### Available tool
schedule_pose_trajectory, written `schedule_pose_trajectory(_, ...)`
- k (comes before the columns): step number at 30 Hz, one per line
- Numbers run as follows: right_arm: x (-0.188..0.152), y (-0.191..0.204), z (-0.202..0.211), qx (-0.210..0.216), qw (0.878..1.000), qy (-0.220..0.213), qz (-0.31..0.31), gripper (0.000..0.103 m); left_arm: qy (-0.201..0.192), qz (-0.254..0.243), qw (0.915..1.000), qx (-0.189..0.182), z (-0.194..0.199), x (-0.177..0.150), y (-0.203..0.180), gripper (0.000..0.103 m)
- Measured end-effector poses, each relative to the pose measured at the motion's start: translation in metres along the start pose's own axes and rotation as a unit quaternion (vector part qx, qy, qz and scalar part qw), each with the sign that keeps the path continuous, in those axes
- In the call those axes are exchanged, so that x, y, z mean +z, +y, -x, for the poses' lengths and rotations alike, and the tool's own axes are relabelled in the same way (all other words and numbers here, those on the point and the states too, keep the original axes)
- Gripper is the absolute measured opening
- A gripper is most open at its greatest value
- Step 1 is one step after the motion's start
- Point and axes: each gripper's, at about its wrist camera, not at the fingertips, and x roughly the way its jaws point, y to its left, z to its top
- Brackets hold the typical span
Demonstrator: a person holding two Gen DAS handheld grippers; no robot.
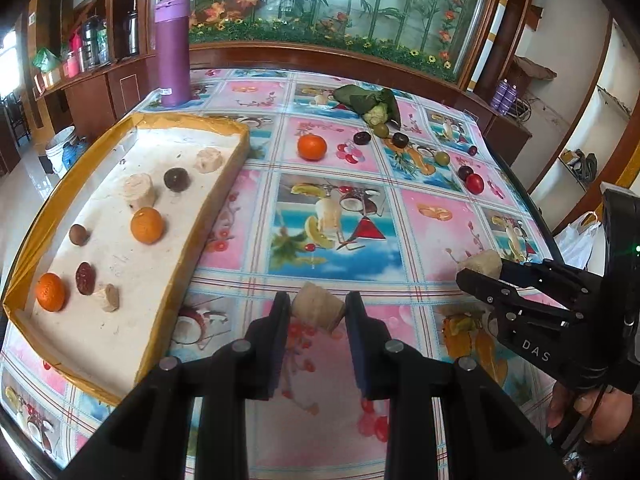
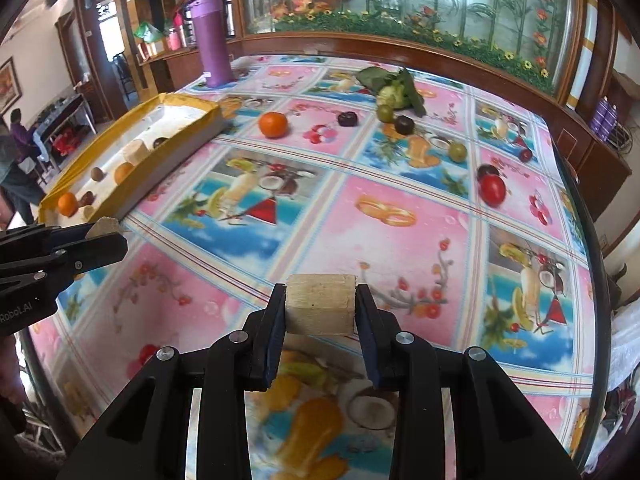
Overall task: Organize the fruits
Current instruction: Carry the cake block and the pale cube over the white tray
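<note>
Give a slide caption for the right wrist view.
Right gripper holds a pale fruit chunk above the fruit-print tablecloth.

Pale cut fruit chunk [image 1: 318, 310] held above the tablecloth; second chunk [image 2: 321, 309] likewise; oranges and dark fruits in tray [image 1: 192, 120]

A glossy, smooth plastic cloth [image 2: 400, 216] printed with fruit is spread over the desk. The tray [image 1: 208, 216] is walled in yellow-brown cardboard and lined with a matt white, slightly rough sheet. The left claw [image 1: 318, 320] and right claw [image 2: 321, 312] are made of matt black plastic with shiny metal pins; pale, fibrous, rough-cut blocks are gripped. At eleven o'clock a matt purple plastic flask [image 1: 173, 52] is seen. The cabinet wood [image 1: 320, 56] is varnished and glossy.
</note>
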Motion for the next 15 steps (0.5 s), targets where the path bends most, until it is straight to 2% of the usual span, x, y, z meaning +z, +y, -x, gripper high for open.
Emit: schedule_pose_trajectory(15, 0.036, 0.071, -0.018, 0.042, 0.998, -0.007, 0.035, 0.032, -0.020, 0.055, 0.9978, 0.033, 0.030, -0.005, 0.082, 0.031)
